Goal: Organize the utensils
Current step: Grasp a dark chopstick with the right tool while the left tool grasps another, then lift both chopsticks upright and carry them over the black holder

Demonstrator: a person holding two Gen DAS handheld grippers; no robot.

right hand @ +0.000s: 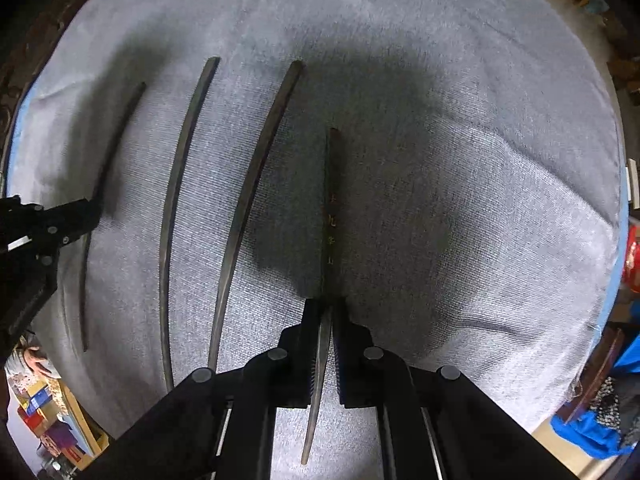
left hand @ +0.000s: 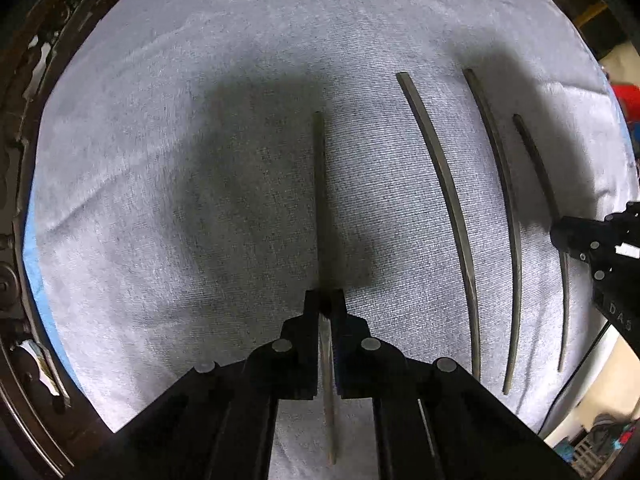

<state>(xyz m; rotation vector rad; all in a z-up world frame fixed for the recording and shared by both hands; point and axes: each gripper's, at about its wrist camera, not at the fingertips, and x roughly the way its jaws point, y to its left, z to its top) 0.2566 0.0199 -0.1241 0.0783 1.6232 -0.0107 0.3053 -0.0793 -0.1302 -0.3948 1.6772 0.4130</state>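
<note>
- Your left gripper (left hand: 325, 300) is clamped on a dark chopstick (left hand: 320, 200); the fingers (left hand: 310, 344) pinch it low on its length, so most of it runs forward over the cloth and a short tapered end sticks back beneath the gripper.
- Your right gripper (right hand: 325, 306) grips another chopstick, the lettered chopstick (right hand: 331, 216), in the same way, with the thinner end trailing back under the fingers (right hand: 308, 356). Small pale characters run along its shaft.
- Two loose chopsticks lie on the grey towel (left hand: 200, 80) between the two you hold: the inner chopstick (left hand: 448, 200) nearer your left gripper, and the outer chopstick (left hand: 508, 220) just beside the one in your right.
- All four chopsticks point roughly the same way, side by side and apart from one another.
- From the left wrist view, your right gripper enters at the right edge, holding its chopstick past the outer loose one.
- From the right wrist view, your left gripper shows at the left edge, on the far side of both loose chopsticks.
- The towel is wrinkled toward its edges, and a blue cloth edge (left hand: 38, 256) peeks out beneath it.
</note>
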